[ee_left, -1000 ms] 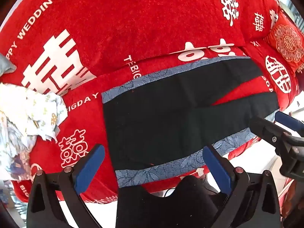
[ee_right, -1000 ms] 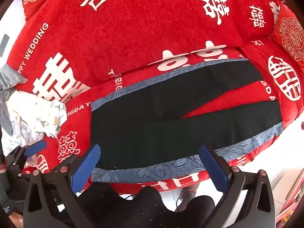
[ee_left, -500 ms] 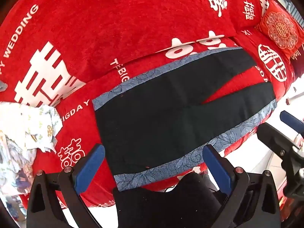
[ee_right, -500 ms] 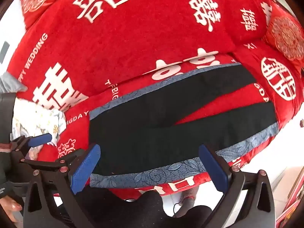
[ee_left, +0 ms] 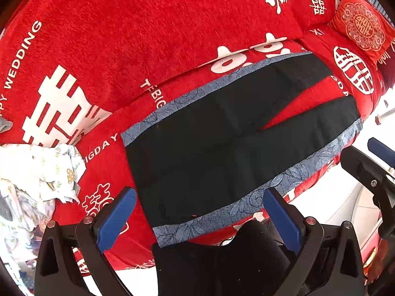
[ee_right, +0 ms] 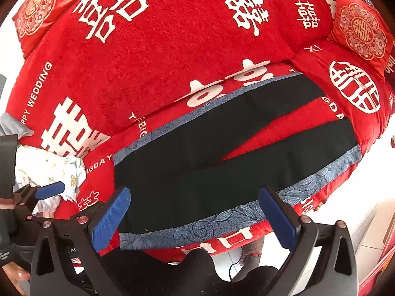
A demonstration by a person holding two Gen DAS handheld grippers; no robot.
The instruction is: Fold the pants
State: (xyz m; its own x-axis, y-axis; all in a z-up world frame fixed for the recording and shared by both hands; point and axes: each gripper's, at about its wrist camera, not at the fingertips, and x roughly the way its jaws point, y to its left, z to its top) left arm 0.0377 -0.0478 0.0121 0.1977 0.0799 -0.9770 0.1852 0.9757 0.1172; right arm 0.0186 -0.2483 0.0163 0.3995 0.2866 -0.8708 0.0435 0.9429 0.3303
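Note:
Black pants [ee_left: 222, 145] with blue floral side stripes lie flat on the red sofa seat, waist at the left, both legs spread apart toward the right; they also show in the right wrist view [ee_right: 209, 165]. My left gripper [ee_left: 197, 212] is open and empty, held above the front edge of the pants near the waist. My right gripper [ee_right: 195, 212] is open and empty, above the near striped edge. The right gripper also shows at the right edge of the left wrist view [ee_left: 370, 170], and the left gripper at the left of the right wrist view [ee_right: 37, 194].
The red sofa [ee_left: 172, 37] with white wedding lettering has a backrest behind the pants. A pile of white patterned clothes [ee_left: 32, 180] lies at the left. A red embroidered cushion [ee_left: 363, 27] sits at the right. White floor [ee_left: 345, 204] lies below the seat edge.
Both grippers have shifted a little, so the pants sit slightly lower left in the views. Both stay open and the pants have not moved.

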